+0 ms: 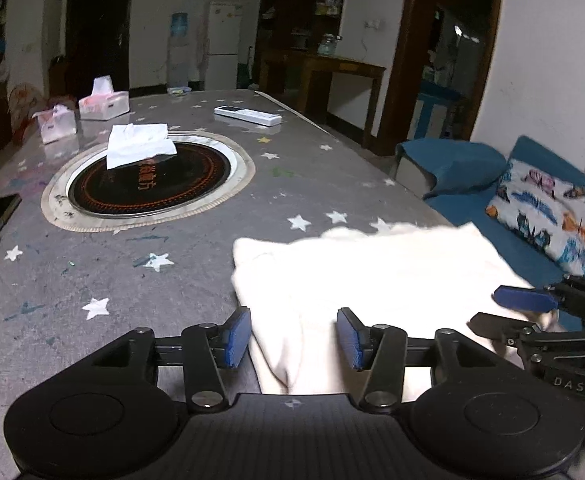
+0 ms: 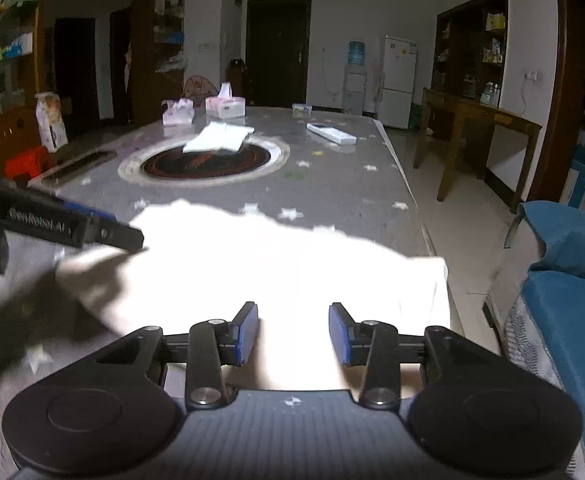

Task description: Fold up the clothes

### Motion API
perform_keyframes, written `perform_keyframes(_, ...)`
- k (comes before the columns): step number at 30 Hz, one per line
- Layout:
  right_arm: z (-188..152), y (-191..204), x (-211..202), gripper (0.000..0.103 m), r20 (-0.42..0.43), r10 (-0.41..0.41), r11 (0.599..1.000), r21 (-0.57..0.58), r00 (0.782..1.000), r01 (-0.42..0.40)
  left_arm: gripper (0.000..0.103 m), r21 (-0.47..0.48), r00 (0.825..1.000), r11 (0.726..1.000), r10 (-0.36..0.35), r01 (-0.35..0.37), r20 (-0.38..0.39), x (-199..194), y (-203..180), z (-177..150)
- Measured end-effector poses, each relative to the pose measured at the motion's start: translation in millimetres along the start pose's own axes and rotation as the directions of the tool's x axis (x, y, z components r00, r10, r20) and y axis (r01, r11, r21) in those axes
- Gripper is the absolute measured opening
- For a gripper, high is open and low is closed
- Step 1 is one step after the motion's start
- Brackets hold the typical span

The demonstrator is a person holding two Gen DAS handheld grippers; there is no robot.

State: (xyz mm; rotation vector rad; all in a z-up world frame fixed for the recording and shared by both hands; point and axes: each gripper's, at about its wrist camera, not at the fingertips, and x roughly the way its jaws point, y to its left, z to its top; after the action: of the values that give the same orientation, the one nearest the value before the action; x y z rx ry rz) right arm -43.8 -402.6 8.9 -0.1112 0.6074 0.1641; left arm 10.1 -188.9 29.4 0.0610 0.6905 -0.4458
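Note:
A cream-white garment (image 1: 372, 276) lies folded at the near right corner of the grey star-patterned table (image 1: 172, 264). It also shows in the right wrist view (image 2: 284, 264), overexposed. My left gripper (image 1: 292, 336) is open, its blue pads on either side of the garment's near left edge, not closed on it. My right gripper (image 2: 293, 332) is open over the garment's near edge. The right gripper shows in the left wrist view (image 1: 532, 312) at the garment's right side. The left gripper shows in the right wrist view (image 2: 92, 232) at the cloth's left edge.
A round black induction hob (image 1: 148, 180) is set in the table with a white folded cloth (image 1: 138, 146) on it. Tissue packs (image 1: 102, 100) and a white remote (image 1: 248, 115) lie farther back. A blue sofa with a patterned cushion (image 1: 548, 216) stands right of the table.

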Motion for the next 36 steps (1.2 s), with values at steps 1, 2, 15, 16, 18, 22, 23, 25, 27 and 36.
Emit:
perform_keyframes(1, -2.3, 1.0, -2.0, 0.042, 0.001, -0.008, 1.000, -0.007, 1.000, 0.008, 0.051, 0.017, 1.000, 1.000, 0.008, -0.008, 0.002, -1.0, -2.8, -2.5)
perform_keyframes(2, -4.5, 2.0, -3.9, 0.043, 0.002, -0.016, 1.000, -0.014, 1.000, 0.016, 0.052, 0.023, 1.000, 1.000, 0.011, -0.012, 0.007, -2.9, -4.5, -3.7)
perform_keyframes(15, -6.8, 11.7, -18.0, 0.053, 0.033, -0.009, 1.000, -0.002, 0.999, 0.010, 0.067, 0.070, 0.998, 0.996, 0.063, -0.063, 0.004, -9.5, -18.4, -19.6)
perform_keyframes(16, -7.3, 12.3, -17.1, 0.053, 0.028, -0.010, 1.000, -0.004, 1.000, 0.010, 0.069, 0.069, 0.998, 0.995, 0.069, -0.069, 0.001, -9.3, -18.3, -19.8)
perform_keyframes(18, -9.2, 13.7, -14.0, 0.055, 0.015, -0.014, 1.000, -0.009, 1.000, 0.014, 0.069, 0.060, 0.997, 0.995, 0.075, -0.074, -0.007, -10.0, -18.4, -19.8)
perform_keyframes(22, -9.0, 15.9, -16.3, 0.063, 0.019, -0.016, 1.000, -0.002, 1.000, 0.016, 0.076, 0.039, 0.996, 0.996, 0.085, -0.085, -0.017, -15.6, -16.3, -21.8)
perform_keyframes(23, -8.5, 16.4, -18.3, 0.067, 0.022, -0.015, 1.000, -0.001, 1.000, 0.015, 0.076, 0.034, 0.996, 0.996, 0.088, -0.087, -0.019, -17.3, -15.3, -22.6)
perform_keyframes(25, -9.0, 18.3, -23.3, 0.070, 0.027, -0.013, 1.000, -0.003, 1.000, 0.014, 0.077, 0.023, 0.996, 0.996, 0.088, -0.088, -0.020, -20.1, -14.4, -24.0)
perform_keyframes(27, -10.3, 20.3, -26.0, 0.081, 0.028, -0.015, 1.000, -0.001, 0.999, 0.015, 0.079, 0.016, 0.996, 0.996, 0.092, -0.092, -0.021, -22.6, -14.0, -25.8)
perform_keyframes(36, -15.4, 29.7, -37.7, 0.095, 0.027, -0.017, 1.000, 0.023, 0.999, 0.017, 0.088, -0.003, 0.994, 0.995, 0.105, -0.105, -0.021, -36.0, -11.8, -35.7)
